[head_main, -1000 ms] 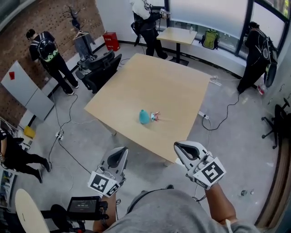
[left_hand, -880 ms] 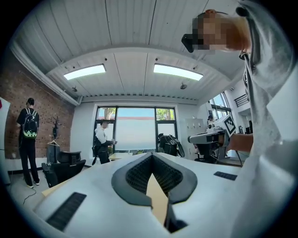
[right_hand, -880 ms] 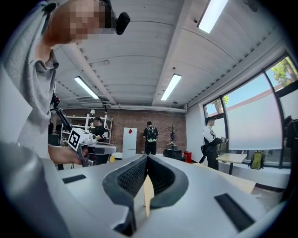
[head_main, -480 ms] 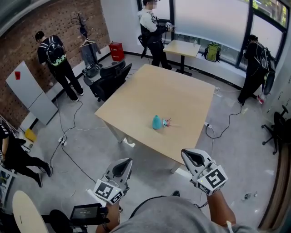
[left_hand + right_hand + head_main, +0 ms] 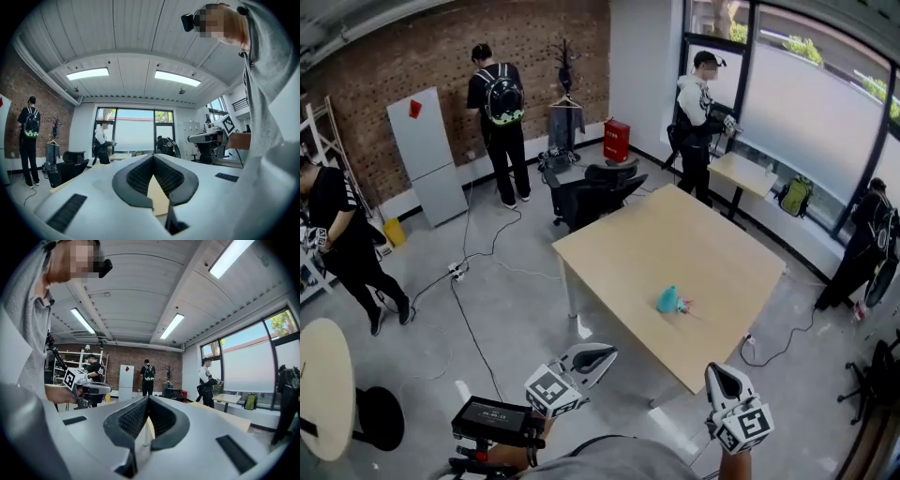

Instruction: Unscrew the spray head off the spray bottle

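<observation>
Both grippers are clenched shut with nothing in them. The left gripper (image 5: 602, 355) and the right gripper (image 5: 724, 372) are held low, close to the person's body and off the near edge of the table (image 5: 675, 234). In the left gripper view the ribbed pads (image 5: 138, 176) meet at the tip with only the room behind them, and it's the same deal in the right gripper view.

The spray bottle (image 5: 672, 301) is lying on its side on the tabletop, toward the near right corner, with a teal body and the pinkish spray head (image 5: 684, 305) at its right end. It's well apart from both grippers and nothing is touching it.

Around the room, a person with a backpack (image 5: 499, 103) faces the brick wall (image 5: 412, 56). Another person (image 5: 698, 112) stands by the window (image 5: 825, 103), and black office chairs (image 5: 595, 187) sit just off the table's far corner.
</observation>
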`<state>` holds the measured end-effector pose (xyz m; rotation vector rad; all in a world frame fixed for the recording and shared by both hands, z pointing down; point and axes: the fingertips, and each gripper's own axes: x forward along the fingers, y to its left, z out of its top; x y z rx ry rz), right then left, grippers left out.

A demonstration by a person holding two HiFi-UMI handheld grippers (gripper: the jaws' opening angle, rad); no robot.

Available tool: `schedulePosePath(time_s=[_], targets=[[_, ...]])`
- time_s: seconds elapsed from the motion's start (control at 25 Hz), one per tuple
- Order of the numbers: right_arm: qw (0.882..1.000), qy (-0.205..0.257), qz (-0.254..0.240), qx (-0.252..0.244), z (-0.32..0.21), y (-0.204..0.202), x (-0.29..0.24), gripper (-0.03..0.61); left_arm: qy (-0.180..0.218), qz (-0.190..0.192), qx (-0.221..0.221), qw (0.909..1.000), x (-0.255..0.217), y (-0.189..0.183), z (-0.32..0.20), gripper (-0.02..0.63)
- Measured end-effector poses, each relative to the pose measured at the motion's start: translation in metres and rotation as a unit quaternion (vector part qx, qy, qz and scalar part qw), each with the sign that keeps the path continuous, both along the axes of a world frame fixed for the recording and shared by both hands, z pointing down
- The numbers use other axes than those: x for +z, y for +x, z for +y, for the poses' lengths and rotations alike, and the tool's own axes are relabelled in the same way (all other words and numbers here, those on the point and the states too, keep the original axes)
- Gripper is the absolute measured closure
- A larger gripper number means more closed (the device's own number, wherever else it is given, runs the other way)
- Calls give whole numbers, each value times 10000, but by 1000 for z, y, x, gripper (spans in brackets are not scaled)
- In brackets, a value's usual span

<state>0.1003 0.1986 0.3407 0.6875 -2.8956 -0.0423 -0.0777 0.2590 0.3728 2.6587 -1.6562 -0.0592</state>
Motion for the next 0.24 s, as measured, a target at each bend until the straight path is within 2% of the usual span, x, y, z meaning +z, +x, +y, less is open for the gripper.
schedulePosePath(time_s=[0.12,0.24], targets=[[9998,150,-124,92,9,-10,-6,574,164,-226,65,9996,-2,-16,5,611],[9957,690,-544,282,9,-31,-44,574,691,-799,264,9941,-39,-47,-9,611]])
